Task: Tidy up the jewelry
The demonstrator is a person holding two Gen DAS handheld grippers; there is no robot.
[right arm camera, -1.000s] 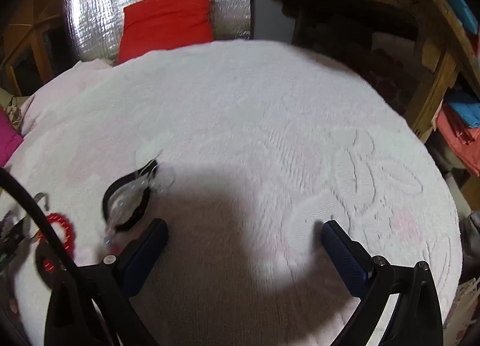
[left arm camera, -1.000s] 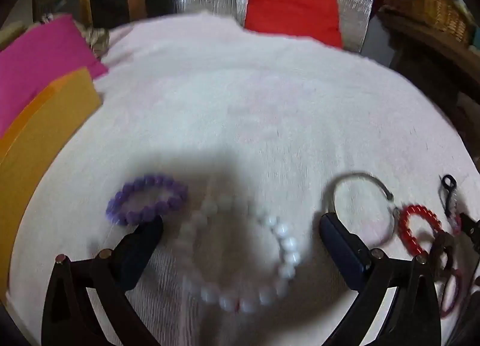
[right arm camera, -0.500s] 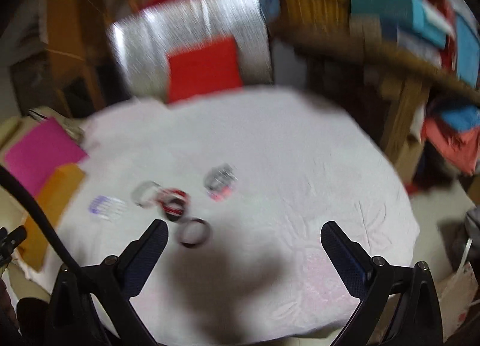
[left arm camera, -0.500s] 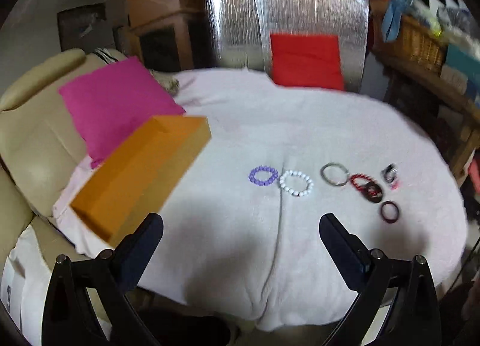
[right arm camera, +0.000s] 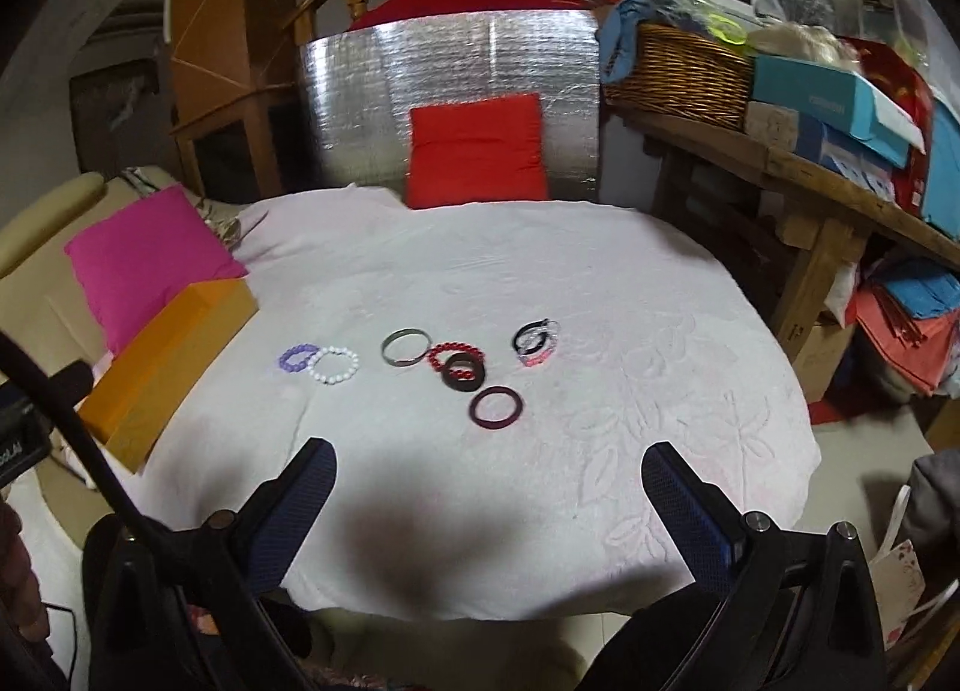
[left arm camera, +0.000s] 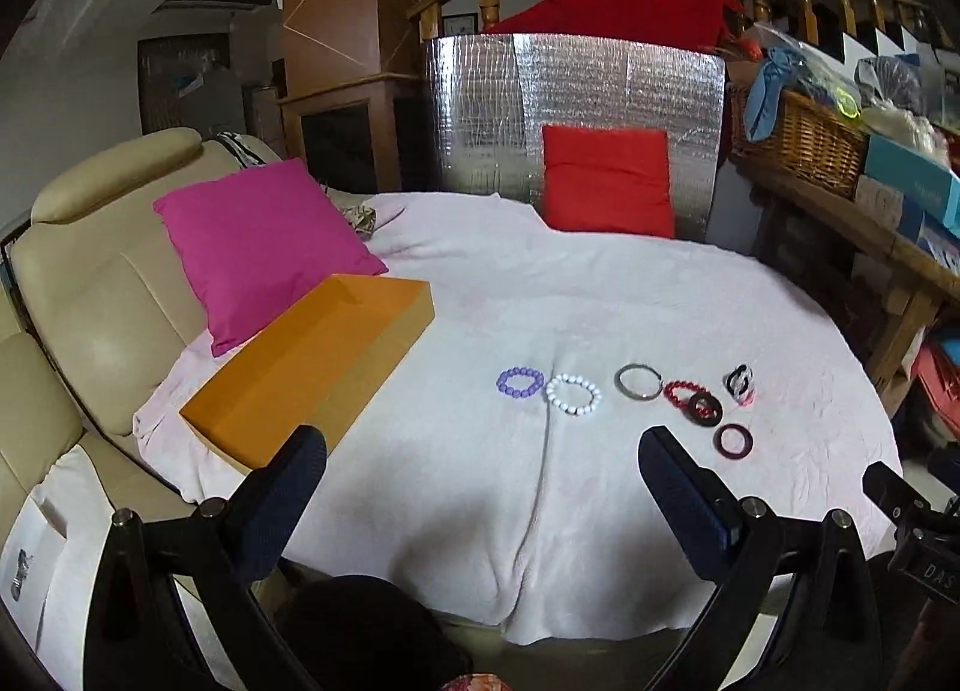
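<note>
Several bracelets lie in a row on the white cloth-covered table (left arm camera: 600,295): a purple bead bracelet (left arm camera: 519,382), a white bead bracelet (left arm camera: 573,394), a silver bangle (left arm camera: 638,381), a red bead bracelet (left arm camera: 681,391) overlapped by a black ring (left arm camera: 705,409), a maroon bangle (left arm camera: 733,441), and a black, clear and pink bundle (left arm camera: 740,382). The same pieces show in the right wrist view: purple bead bracelet (right arm camera: 295,357), white bead bracelet (right arm camera: 334,365), silver bangle (right arm camera: 405,348), maroon bangle (right arm camera: 495,407). My left gripper (left arm camera: 480,481) and right gripper (right arm camera: 487,484) both hang open and empty, well back from the table's near edge.
An orange box (left arm camera: 312,364) rests at the table's left edge beside a pink cushion (left arm camera: 258,247) on a beige sofa (left arm camera: 90,271). A red cushion (left arm camera: 607,181) leans on a silver foil panel (left arm camera: 570,109) behind. A wooden shelf with a wicker basket (right arm camera: 678,70) stands right.
Both grippers have pulled far back and up from the cloth. The bracelets, close under the fingers a second ago, now lie small and distant. Nothing was picked up.
</note>
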